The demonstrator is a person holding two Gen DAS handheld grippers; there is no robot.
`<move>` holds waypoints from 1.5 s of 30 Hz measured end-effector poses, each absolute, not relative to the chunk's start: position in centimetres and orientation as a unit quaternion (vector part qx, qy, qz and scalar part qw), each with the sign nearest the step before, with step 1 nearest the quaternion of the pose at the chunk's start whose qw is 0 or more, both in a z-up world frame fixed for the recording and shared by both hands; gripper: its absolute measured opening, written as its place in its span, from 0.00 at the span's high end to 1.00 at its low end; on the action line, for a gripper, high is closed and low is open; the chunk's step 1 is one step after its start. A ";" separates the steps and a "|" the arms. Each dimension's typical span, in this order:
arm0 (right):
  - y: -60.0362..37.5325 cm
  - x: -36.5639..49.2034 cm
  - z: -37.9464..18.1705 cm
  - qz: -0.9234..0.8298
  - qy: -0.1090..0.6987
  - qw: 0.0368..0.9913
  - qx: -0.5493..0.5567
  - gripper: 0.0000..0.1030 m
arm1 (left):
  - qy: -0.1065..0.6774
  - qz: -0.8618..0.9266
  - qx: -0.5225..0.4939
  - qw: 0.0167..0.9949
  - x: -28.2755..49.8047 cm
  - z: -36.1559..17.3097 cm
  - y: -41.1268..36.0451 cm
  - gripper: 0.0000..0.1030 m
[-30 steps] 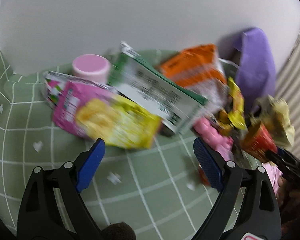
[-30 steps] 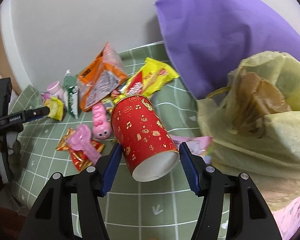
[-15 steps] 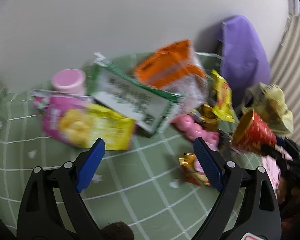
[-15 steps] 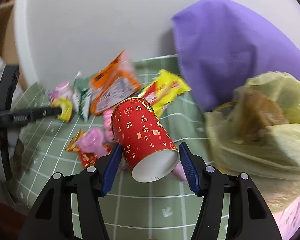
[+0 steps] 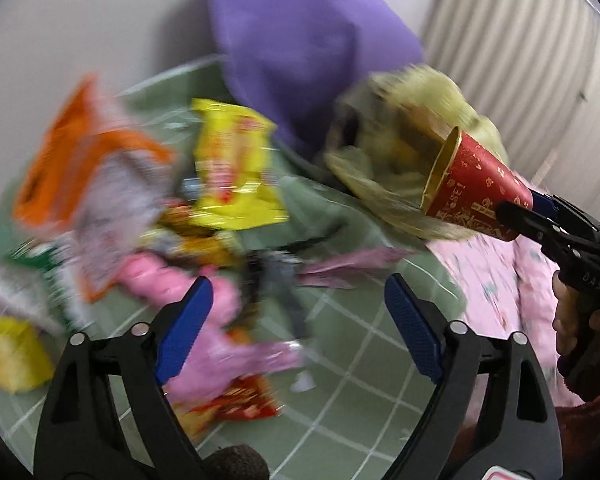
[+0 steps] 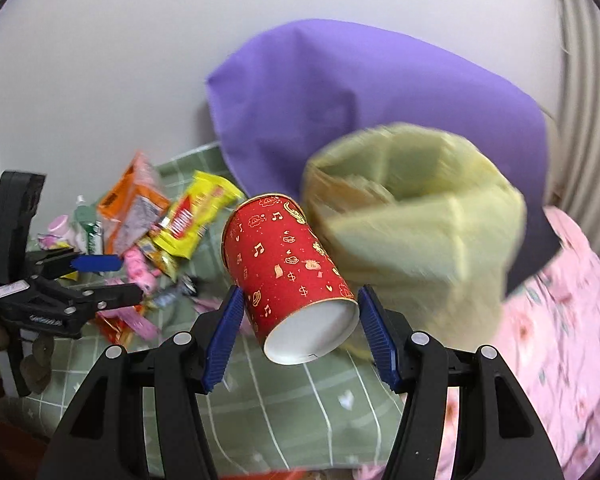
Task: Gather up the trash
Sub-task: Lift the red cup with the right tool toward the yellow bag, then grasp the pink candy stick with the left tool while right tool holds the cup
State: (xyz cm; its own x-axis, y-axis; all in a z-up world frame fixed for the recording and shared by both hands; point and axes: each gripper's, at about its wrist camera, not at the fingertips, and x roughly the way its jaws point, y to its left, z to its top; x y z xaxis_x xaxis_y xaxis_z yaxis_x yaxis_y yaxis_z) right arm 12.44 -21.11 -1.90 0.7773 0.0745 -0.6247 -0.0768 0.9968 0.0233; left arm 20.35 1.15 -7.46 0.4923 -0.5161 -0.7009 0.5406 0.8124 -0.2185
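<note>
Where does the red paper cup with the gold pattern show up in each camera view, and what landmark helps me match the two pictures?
Left wrist view: the red paper cup with gold pattern sits at the right, clamped by the right gripper, its mouth towards the yellow-green plastic bag.
Right wrist view: the cup is at centre, between the blue fingers, base towards the camera.
Shared landmark: the purple cloth bag behind the yellow-green bag.

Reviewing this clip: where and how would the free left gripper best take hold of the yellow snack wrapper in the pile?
Probably the yellow snack wrapper by its upper end, which sticks up off the pile against the green mat. It is flat and thin, so the left gripper, open and empty, should come from above, jaws across its narrow width.
</note>
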 end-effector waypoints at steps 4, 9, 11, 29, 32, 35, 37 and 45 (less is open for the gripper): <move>-22.8 10.3 -3.2 0.001 0.349 0.937 0.026 0.46 | 0.412 -0.365 0.068 0.832 22.0 -8.2 -3.2 0.27; -24.3 8.5 -4.1 -0.038 0.357 0.932 0.048 0.46 | 0.446 -0.399 0.087 0.796 24.5 -10.2 -6.5 0.31; -25.0 7.9 -4.2 -0.051 0.357 0.931 0.058 0.46 | 0.459 -0.405 0.087 0.786 25.1 -11.0 -7.0 0.33; -26.5 7.5 -4.9 -0.061 0.361 0.927 0.077 0.46 | 0.459 -0.409 0.065 0.786 20.8 -10.7 -3.9 0.43; -26.3 7.4 -4.8 -0.061 0.360 0.928 0.078 0.46 | 0.460 -0.380 0.097 0.796 21.5 -11.3 -5.6 0.54; -26.0 7.2 -4.4 -0.060 0.356 0.930 0.072 0.46 | 0.473 -0.359 0.114 0.797 21.9 -12.0 -6.2 0.70; -25.9 7.1 -4.0 -0.061 0.352 0.932 0.067 0.46 | 0.473 -0.352 0.116 0.799 21.5 -11.9 -6.0 0.87; -25.4 7.0 -2.1 -0.055 0.336 0.939 0.055 0.46 | 0.438 -0.351 0.074 0.824 20.1 -7.7 -3.8 0.93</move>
State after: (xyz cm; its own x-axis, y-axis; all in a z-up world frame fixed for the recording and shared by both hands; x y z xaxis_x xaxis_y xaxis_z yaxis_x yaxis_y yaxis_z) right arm 7.04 -25.41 -2.13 0.7680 -0.0663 -0.6370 0.1401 0.9879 0.0660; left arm 20.12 -3.81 -7.70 0.3695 -0.5140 -0.7741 0.6439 0.7423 -0.1855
